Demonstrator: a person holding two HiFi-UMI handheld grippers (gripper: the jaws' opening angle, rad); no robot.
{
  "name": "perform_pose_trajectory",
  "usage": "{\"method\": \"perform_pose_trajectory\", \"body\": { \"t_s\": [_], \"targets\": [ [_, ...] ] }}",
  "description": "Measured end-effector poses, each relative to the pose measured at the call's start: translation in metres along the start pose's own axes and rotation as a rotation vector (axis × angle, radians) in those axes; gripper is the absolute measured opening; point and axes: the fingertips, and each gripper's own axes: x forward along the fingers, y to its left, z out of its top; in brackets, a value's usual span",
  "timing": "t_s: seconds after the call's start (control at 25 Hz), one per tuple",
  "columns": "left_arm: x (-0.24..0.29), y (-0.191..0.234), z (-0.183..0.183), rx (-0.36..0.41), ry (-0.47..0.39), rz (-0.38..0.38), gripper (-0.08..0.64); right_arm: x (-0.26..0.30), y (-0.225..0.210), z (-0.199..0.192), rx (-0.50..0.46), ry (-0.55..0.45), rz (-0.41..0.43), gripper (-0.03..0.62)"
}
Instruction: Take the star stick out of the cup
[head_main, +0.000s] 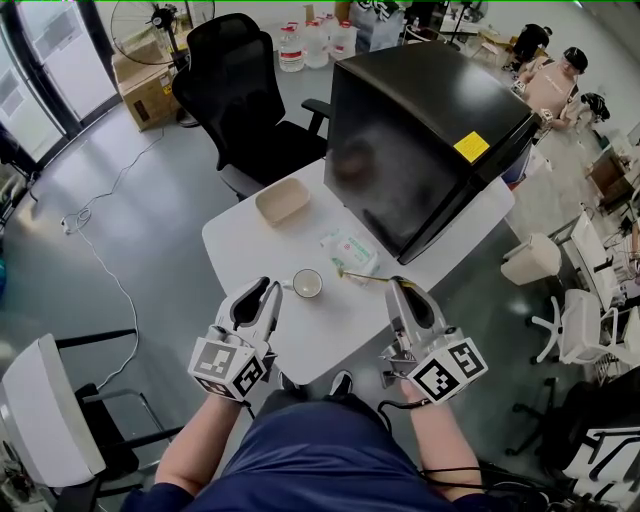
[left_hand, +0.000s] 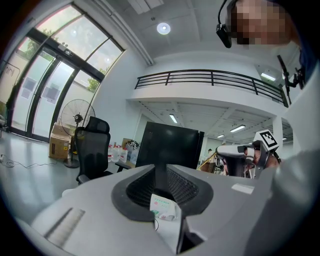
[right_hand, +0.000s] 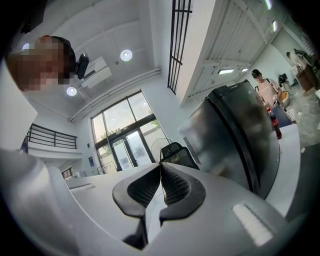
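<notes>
The right claw (head_main: 398, 284) grips one end of the star stick (head_main: 366, 277) over the white desk (head_main: 240, 245). The thin stick runs roughly level from the claw's tips toward the left. Its far tip ends just right of the cup (head_main: 307, 284), outside the rim and apart from it. In the right gripper view the right claw (right_hand: 160, 167) has its two dark ribbed pads pressed together at the tips. The star stick (right_hand: 164, 192) shows there as a fine line pinched in the seam between them.

The cup stands upright near the middle of the desk's near half, between the two claws. The left claw (head_main: 270, 291) hovers just left of it and does not touch it. In the left gripper view the left claw (left_hand: 161, 172) has its pads apart in a narrow gap with nothing gripped. A tissue packet (left_hand: 164, 209) shows through that gap, lying on the desk beyond.

In the head view the tissue packet (head_main: 350, 250) lies flat just beyond the stick, farther from the person than the cup. A shallow beige tray (head_main: 283, 200) sits farther back and to the left on the desk. A tall black cabinet (head_main: 430, 130) takes up the desk's far right side. A black office chair (head_main: 240, 100) stands on the floor past the far left edge of the desk.
</notes>
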Motion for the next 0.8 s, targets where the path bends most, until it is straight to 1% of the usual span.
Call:
{"method": "perform_pose_trajectory", "body": {
  "t_s": [0.8],
  "targets": [
    [0.0006, 0.0021, -0.0057, 0.004, 0.017, 0.009, 0.072, 0.0004, -0.0007, 0.0002, 0.02, -0.002, 0.01, 0.014]
  ]
}}
